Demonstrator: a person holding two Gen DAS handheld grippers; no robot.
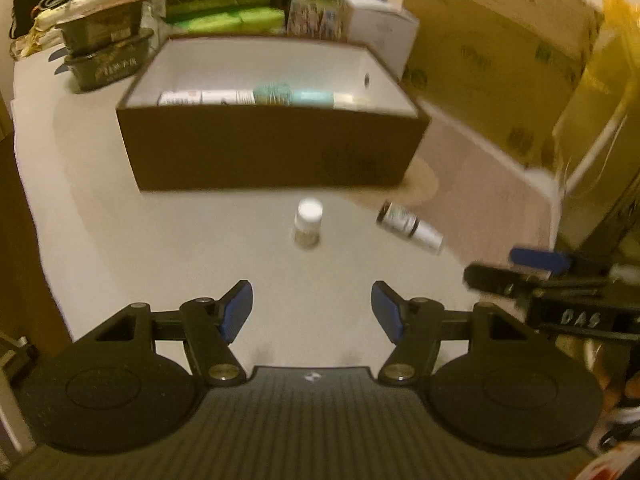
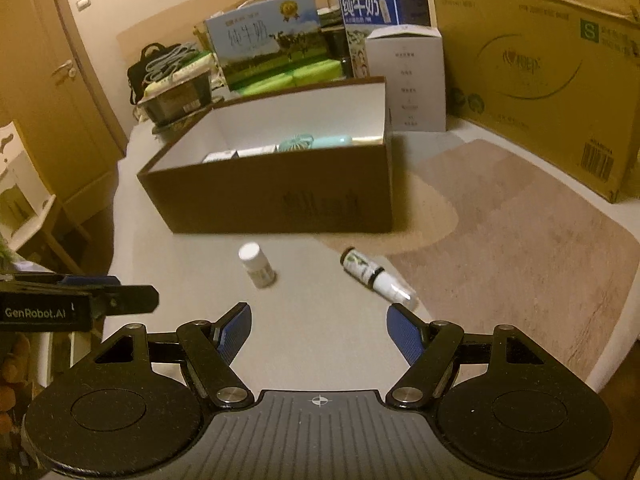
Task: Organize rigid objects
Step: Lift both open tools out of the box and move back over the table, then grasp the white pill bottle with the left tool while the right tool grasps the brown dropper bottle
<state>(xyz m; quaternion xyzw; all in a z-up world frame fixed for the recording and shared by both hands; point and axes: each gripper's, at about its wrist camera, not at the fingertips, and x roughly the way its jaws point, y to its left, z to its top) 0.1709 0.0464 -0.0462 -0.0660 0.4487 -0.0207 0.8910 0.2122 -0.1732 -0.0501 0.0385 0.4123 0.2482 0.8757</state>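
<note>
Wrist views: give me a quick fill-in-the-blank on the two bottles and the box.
1. The white-capped bottle stands ____ on the table.
2. The spray bottle lies on its ____.
3. Both bottles sit ____ the brown box, not in it.
4. Both grippers' jaws hold ____.

Missing: upright; side; outside; nothing

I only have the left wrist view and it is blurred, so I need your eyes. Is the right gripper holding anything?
Observer: No. The right gripper is open, with nothing between its fingers.
Operator: What does the lying bottle look like?
Observer: The lying bottle has a white label with green plant marks and a clear cap, and the cap end points toward that gripper.
Operator: Anything beyond the table's left side?
Observer: A door with a lever handle.
</note>
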